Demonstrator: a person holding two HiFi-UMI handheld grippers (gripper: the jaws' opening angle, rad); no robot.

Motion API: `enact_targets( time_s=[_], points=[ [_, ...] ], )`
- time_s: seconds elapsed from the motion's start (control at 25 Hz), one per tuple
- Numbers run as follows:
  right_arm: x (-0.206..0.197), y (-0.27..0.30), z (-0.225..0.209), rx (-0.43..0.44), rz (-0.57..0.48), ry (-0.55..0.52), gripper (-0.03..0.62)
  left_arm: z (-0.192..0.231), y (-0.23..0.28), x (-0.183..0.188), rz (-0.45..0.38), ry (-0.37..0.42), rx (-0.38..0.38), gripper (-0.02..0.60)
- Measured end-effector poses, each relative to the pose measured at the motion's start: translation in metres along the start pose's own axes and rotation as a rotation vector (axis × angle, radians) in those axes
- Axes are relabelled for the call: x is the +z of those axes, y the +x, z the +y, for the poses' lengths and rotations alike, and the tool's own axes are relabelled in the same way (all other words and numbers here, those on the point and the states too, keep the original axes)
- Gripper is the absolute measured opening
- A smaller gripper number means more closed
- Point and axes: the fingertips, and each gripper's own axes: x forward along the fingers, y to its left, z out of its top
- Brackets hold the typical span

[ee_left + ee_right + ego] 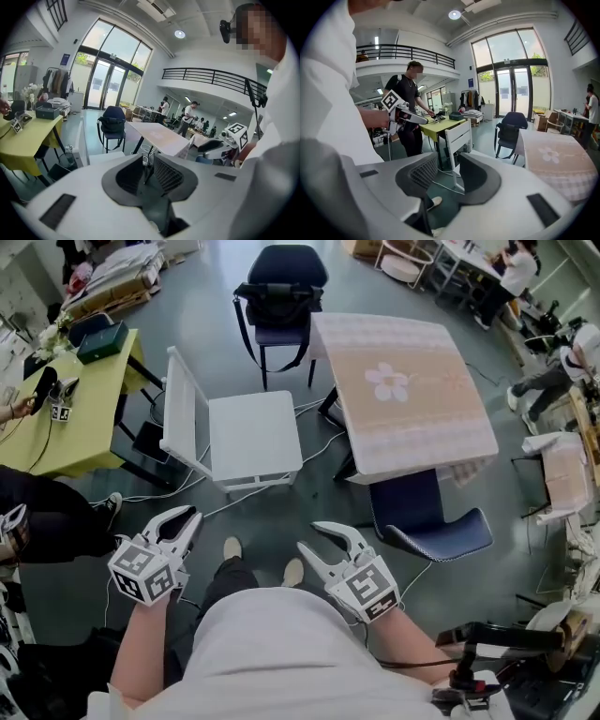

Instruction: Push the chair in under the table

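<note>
Chair (253, 437) just beside table (422, 432)

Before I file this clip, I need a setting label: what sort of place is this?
Probably a large shared workshop or lab hall: it has a railed mezzanine, tall glass doors, and a person standing at a yellow work table.

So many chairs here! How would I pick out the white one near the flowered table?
Find the table with the flower-print cloth. At its left in the head view stands the white chair, pulled clear of it. It is the only white one: the far chair and the tucked-in near chair are dark blue.
</note>
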Motion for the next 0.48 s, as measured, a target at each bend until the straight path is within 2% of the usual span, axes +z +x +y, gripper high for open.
enact_targets(
  time_s=[0.08,0.2,0.48],
  points=[
    [0.007,0.014,-0.012,-0.019,0.002,0.014,0.141,0.034,0.015,0.016,0.000,-0.009,0.005,0.100],
    [0.027,0.040,-0.029,-0.066,0.002,0.033,0.140,0.094,0.041,0.039,0.029,-0.013,0.041,0.128],
    [0.078,0.102,-0.049,-0.182,-0.001,0.075,0.140,0.243,0.111,0.068,0.210,-0.070,0.147,0.194]
  ],
)
